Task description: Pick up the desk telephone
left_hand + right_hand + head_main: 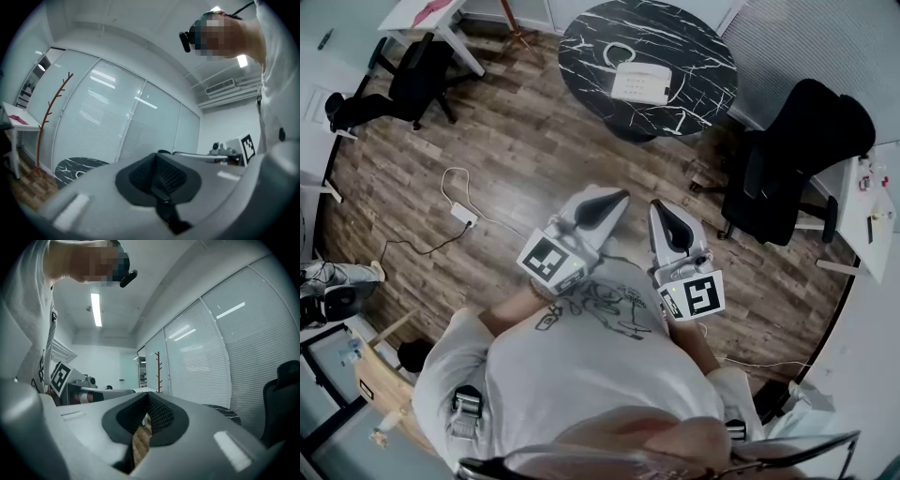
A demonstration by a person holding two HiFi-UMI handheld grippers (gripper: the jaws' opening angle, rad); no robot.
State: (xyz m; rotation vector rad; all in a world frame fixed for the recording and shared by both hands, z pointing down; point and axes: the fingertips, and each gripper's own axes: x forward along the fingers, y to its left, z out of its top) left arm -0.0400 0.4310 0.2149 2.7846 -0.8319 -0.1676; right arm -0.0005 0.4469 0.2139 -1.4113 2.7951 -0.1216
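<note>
A white desk telephone (639, 82) lies on a round black marble table (694, 37) at the far side of the room, well beyond both grippers. My left gripper (612, 201) and right gripper (663, 214) hang side by side in front of the person's chest, above the wooden floor, pointing level toward the table. Both are shut with nothing between the jaws. In the left gripper view the closed left gripper (159, 182) fills the lower frame, with the table (75, 168) low at left. In the right gripper view the right gripper (146, 422) is closed too. The phone shows in neither gripper view.
A black office chair (792, 159) stands right of the table, another chair (408, 80) by a white desk (422, 19) at far left. A power strip with cables (464, 214) lies on the floor. A coat rack (49, 117) stands by the glass wall with blinds.
</note>
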